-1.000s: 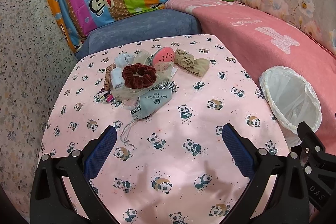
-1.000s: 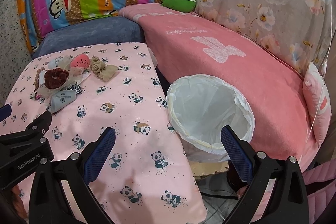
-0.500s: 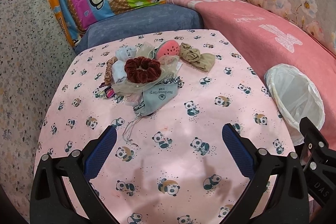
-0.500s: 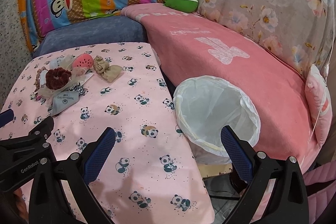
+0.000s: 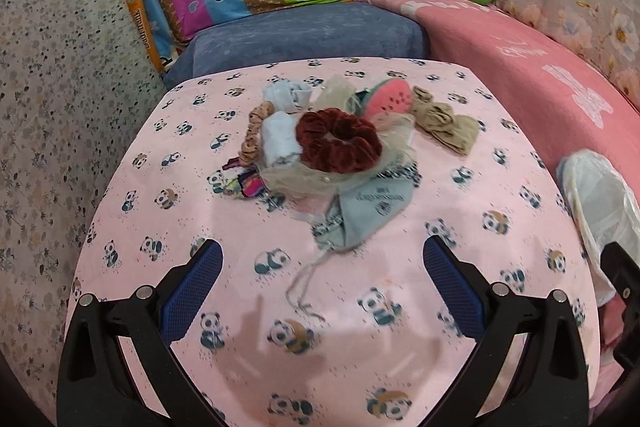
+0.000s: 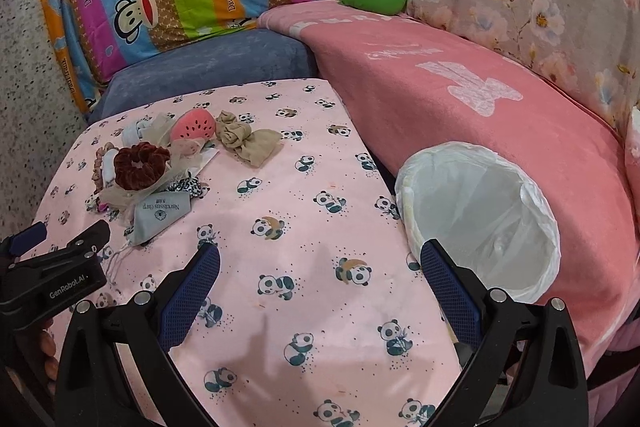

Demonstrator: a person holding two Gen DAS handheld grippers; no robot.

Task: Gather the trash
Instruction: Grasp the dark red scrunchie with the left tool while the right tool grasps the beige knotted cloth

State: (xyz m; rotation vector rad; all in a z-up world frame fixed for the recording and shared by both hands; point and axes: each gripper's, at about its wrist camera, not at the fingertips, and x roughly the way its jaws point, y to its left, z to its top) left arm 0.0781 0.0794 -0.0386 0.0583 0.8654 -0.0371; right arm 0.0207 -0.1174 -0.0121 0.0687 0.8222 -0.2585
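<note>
Left gripper point(image 5: 322, 269) had closed in on the pile since a second before, fingers spread and empty, right gripper point(image 6: 320, 267) likewise spread, one maroon scrunchie point(image 5: 338, 145) atop one heap near the table's point(image 5: 168, 195) far edge, one lined bin point(image 6: 476, 215) off its right edge.

A table under a pink panda-print cloth point(image 5: 240, 307) fills the middle and bottom of the left wrist view, and everything on it is bunched toward the upper centre of the frame. There a dark red velvet scrunchie point(image 5: 338, 139) sits on top of a sheer beige fabric point(image 5: 316, 179), with a pale blue folded cloth point(image 5: 278, 141) and a tan scrunchie point(image 5: 253, 135) just left of it — and a grey drawstring pouch point(image 5: 370, 213) below, its cord trailing down the cloth. Upper right of the pile lie a watermelon-slice piece point(image 5: 390, 99) and a knotted khaki cloth point(image 5: 444, 125) — the lower half of the cloth carries only pandas.
</note>
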